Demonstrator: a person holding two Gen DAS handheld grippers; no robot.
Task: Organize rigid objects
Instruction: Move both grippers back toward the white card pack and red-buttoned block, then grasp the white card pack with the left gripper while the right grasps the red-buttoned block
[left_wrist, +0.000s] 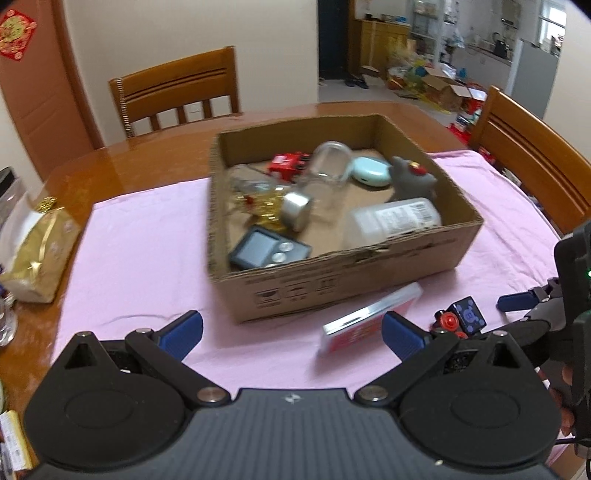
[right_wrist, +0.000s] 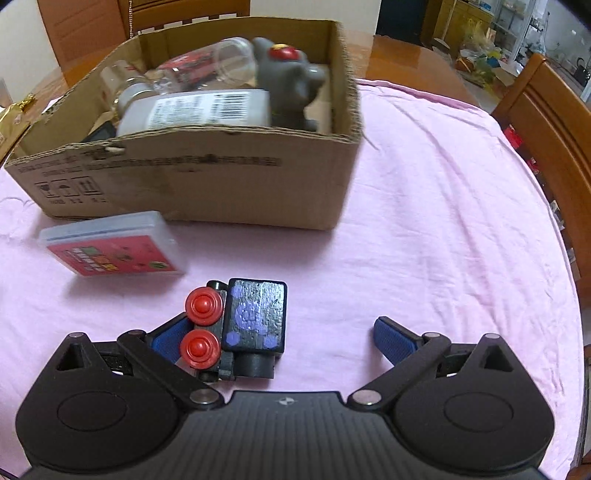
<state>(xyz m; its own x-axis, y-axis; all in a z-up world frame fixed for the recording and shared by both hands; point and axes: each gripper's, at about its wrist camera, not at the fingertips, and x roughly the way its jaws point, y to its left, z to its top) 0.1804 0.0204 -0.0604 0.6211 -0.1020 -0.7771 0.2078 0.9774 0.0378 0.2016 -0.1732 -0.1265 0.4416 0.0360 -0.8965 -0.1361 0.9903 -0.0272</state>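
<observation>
Pink cloth (right_wrist: 424, 221) covers the desk (left_wrist: 110, 155); we use the cardboard box (right_wrist: 221, 184) as landmark. Left of the box's front, our left tool (left_wrist: 291, 332) is spread wide, holding nothing. Just in front of the box lies a flat red card case (right_wrist: 114, 251). Nearer us than the case sits the black toy train (right_wrist: 240, 328), red wheels up. Our right tool (right_wrist: 280, 336) is spread wide around it; its left pad looks to be touching the wheel side, the right pad well clear. We'd centre on the train first, close across its body, then lift over the box wall.
</observation>
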